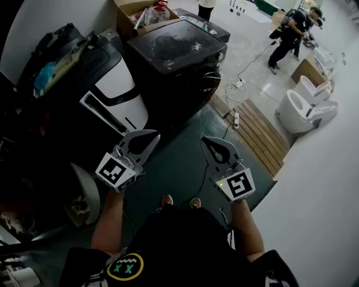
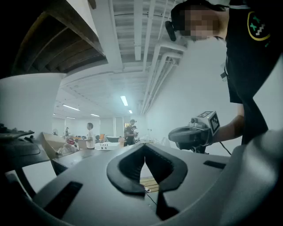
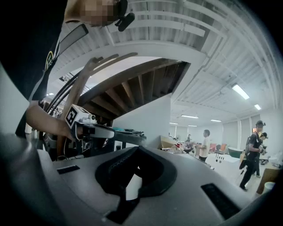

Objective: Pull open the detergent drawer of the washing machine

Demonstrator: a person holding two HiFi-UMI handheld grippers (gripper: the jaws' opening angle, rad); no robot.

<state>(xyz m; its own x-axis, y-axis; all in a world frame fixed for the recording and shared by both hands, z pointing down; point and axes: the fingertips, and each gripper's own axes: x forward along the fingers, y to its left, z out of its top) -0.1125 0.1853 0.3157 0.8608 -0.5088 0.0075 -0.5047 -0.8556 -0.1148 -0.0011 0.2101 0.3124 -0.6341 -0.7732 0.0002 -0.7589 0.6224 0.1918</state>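
Note:
Two washing machines stand ahead in the head view: a black one (image 1: 176, 47) with a dark lid, and to its left a white and dark one (image 1: 115, 84) that leans. A long white panel (image 1: 104, 112) runs along the leaning machine's lower edge. I cannot tell which part is the detergent drawer. My left gripper (image 1: 152, 134) is held level in front of me, shut and empty, well short of both machines. My right gripper (image 1: 206, 140) hangs beside it, also shut on nothing. Each shows in the other's view: the right gripper (image 2: 192, 134) and the left gripper (image 3: 95, 130).
An open cardboard box (image 1: 137, 14) sits behind the machines. A wooden pallet (image 1: 258, 132) and a power strip (image 1: 235, 119) with cables lie to the right. White toilets (image 1: 303, 109) stand further right, and a person (image 1: 289, 33) stands at the back. A white wall closes the right side.

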